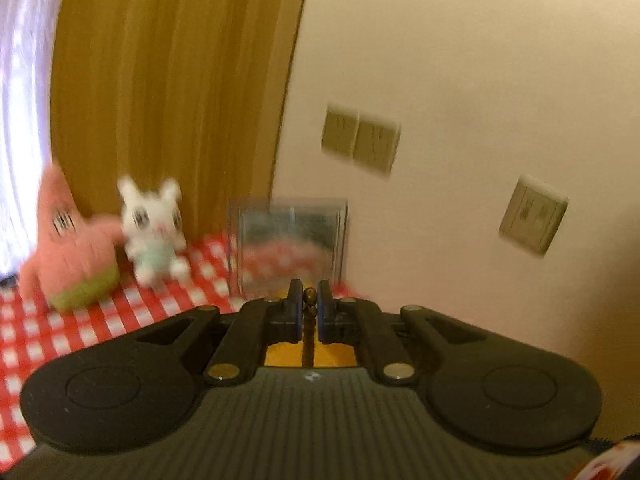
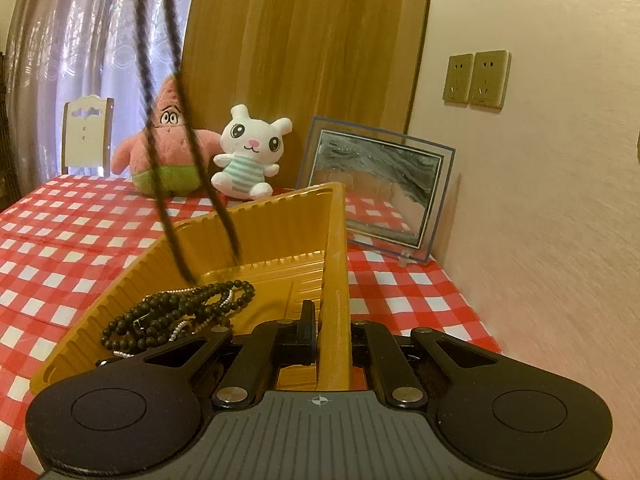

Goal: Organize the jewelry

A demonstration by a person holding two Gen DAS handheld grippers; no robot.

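Observation:
My right gripper is shut on the right wall of a yellow plastic tray, which stands on the red checked cloth. A heap of dark bead necklaces with a silver chain lies in the tray's near corner. Two strands of a dark bead necklace hang from the top of the right wrist view down into the tray. In the blurred left wrist view my left gripper is shut on small brown beads, held up in the air facing the wall.
A pink star plush and a white bunny plush sit at the table's back. A glass picture frame leans by the wall on the right. Wall sockets are above it. A white chair stands behind the table.

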